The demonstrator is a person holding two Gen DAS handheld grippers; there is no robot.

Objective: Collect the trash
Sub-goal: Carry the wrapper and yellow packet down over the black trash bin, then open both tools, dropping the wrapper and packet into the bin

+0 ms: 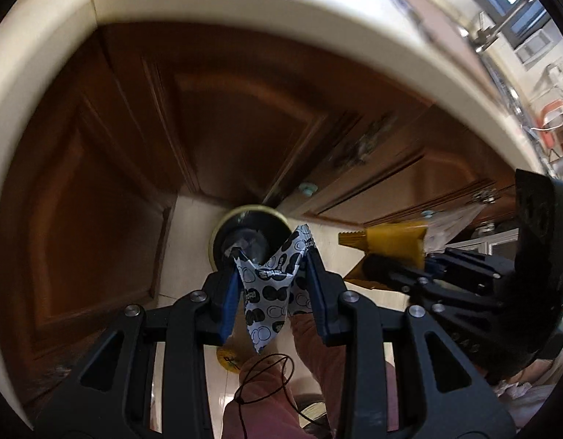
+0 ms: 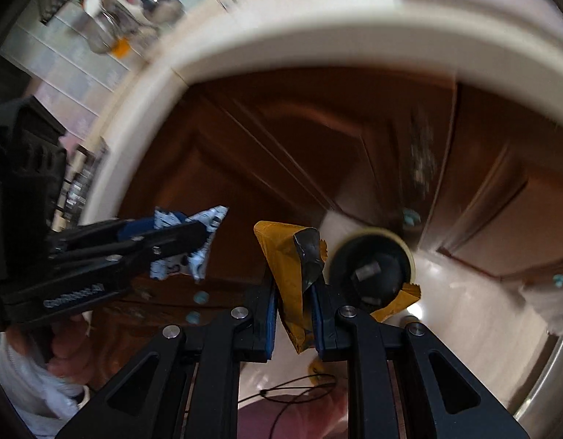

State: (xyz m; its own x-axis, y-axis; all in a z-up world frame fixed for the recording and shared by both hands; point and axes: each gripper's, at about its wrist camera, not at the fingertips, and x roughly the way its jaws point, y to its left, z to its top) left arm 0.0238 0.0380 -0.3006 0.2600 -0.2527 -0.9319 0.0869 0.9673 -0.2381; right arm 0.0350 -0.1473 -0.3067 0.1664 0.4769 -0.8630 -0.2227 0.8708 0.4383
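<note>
Below the pale countertop edge (image 1: 245, 11) and the brown cabinet doors (image 1: 226, 117), a round bin (image 1: 250, 236) with a dark liner and a yellowish rim is seen standing on the light floor; some scrap is already visible inside it. From the left gripper (image 1: 272, 274) the bin mouth lies at twelve o'clock, directly beyond the fingertips; from the right gripper (image 2: 294, 307) it lies at about one o'clock (image 2: 373, 267), just beside the held wrapper. The left hand is judged the better aligned, both being near. A white wrapper with black spots (image 1: 267, 292) is pinched between the left jaws, its long axis running from twelve to six o'clock. A yellow foil-lined wrapper (image 2: 287, 267) is clamped by the right jaws, held upright, its torn top curled over. Strong motion blur is present, so printing on both wrappers cannot be read. The bin's depth and contents are obscured, and its near rim is hidden by each wrapper.
</note>
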